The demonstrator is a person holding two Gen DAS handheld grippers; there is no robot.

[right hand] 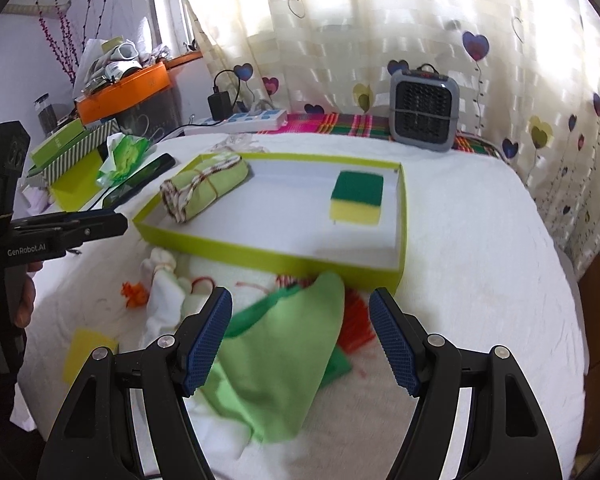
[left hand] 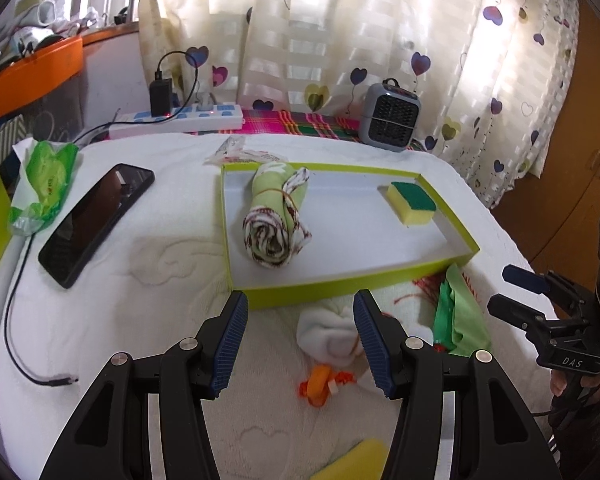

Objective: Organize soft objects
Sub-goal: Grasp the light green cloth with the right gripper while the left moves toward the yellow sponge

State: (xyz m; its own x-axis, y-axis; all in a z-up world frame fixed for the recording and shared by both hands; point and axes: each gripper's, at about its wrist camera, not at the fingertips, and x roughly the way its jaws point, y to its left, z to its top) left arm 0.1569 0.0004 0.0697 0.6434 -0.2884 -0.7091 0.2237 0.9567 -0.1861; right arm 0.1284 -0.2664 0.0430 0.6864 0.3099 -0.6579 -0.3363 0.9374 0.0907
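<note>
The shallow lime-green cardboard tray (left hand: pixel 340 288) sits in the middle of the frame on the white towel-covered counter (left hand: pixel 140 248). Inside it lie a rolled green cloth tied with string (left hand: pixel 274 216) and a yellow sponge with a dark green top (left hand: pixel 411 203). The other soft things are not in the tray yet. Low in the frame, just in front of the tray wall, lie a small white sock bundle (left hand: pixel 328 332), a loose light green cloth (right hand: pixel 284 356), a little orange scrap (left hand: pixel 318 388) and a flat yellow piece (right hand: pixel 86 354).

The left gripper (left hand: pixel 300 344) has its jaws spread wide, with nothing between them, and the white bundle is just ahead. The right gripper (right hand: pixel 300 336) is spread wide too, above the loose green cloth, and holds nothing.

Here is what I think could go wrong. The green cloth is floppy, so a pinch may grab only one layer and the rest could drag. It lies against the tray wall and on red threads (right hand: pixel 356 320), so pulling it might tug the threads or push the light tray. The two grippers are near each other and might bump. The black phone (left hand: pixel 96 220), at the left of the frame, is well apart.
</note>
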